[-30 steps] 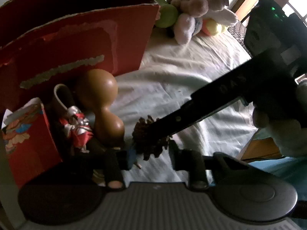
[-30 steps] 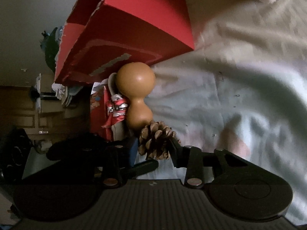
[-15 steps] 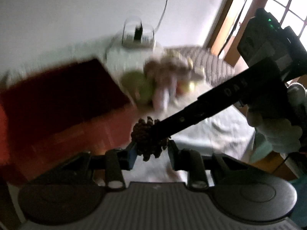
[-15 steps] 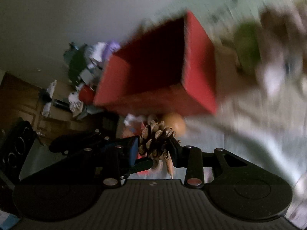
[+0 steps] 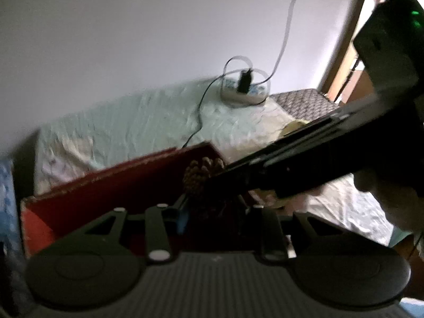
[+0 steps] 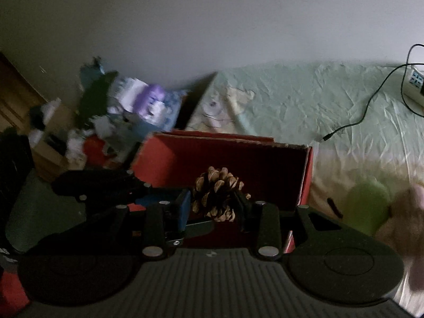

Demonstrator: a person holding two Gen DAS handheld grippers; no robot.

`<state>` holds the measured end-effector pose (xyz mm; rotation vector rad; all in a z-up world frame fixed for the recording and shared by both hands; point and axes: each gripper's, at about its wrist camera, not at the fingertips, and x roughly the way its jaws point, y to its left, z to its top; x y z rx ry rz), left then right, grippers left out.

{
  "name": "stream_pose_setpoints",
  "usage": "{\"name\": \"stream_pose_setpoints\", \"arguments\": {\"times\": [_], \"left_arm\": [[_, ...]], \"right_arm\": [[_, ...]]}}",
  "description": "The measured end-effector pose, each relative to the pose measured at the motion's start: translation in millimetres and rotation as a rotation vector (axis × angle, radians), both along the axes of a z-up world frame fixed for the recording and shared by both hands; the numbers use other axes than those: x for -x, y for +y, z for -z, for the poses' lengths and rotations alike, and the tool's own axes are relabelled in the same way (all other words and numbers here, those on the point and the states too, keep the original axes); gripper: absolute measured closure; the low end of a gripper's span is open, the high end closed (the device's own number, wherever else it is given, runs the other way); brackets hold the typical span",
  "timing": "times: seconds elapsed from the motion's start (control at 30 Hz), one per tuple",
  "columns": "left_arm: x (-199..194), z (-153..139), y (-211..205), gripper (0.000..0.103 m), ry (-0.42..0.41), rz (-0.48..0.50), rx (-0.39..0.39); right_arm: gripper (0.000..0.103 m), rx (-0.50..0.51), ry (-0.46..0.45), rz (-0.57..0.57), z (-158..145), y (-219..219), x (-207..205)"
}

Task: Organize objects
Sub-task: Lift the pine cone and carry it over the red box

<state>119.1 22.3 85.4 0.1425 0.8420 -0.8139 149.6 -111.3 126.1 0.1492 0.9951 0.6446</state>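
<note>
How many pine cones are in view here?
1: the pine cone is held between both tools' fingers, in front of the open red box. Others may sit hidden inside the box.

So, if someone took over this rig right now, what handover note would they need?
Right gripper: shut on the brown scaly pine cone, held over the open red cardboard box.
Left gripper: fingers on either side of the same cone; contact cannot be told.
Green round object and plush toy lie on the pale green bedsheet beside the box.
Left: drop the cone in, then the rest.
</note>
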Motion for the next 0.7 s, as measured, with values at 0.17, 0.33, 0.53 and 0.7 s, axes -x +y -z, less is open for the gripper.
{"name": "stream_pose_setpoints", "arguments": {"times": [0.17, 0.33, 0.53, 0.7], "left_arm": [[-42.3, 35.6, -8.2, 0.077, 0.118, -0.037, -0.009], [-62.4, 61.8, -19.3, 0.077, 0.209, -0.047, -0.036], [-82.0, 84.4, -22.7, 0.076, 0.363, -0.047, -0.033], [-84.8, 93.5, -23.8, 0.073, 0.421, -0.047, -0.050]], "right_arm": [[0.065, 0.104, 0.021, -0.008, 35.8, 20.5, -33.2], [0.066, 0.147, 0.062, -0.016, 52.5, 23.9, -53.3], [0.066, 0.262, 0.058, -0.038, 65.2, 32.7, -65.0], [0.067, 0.410, 0.032, -0.083, 68.6, 50.5, -68.8]]}}
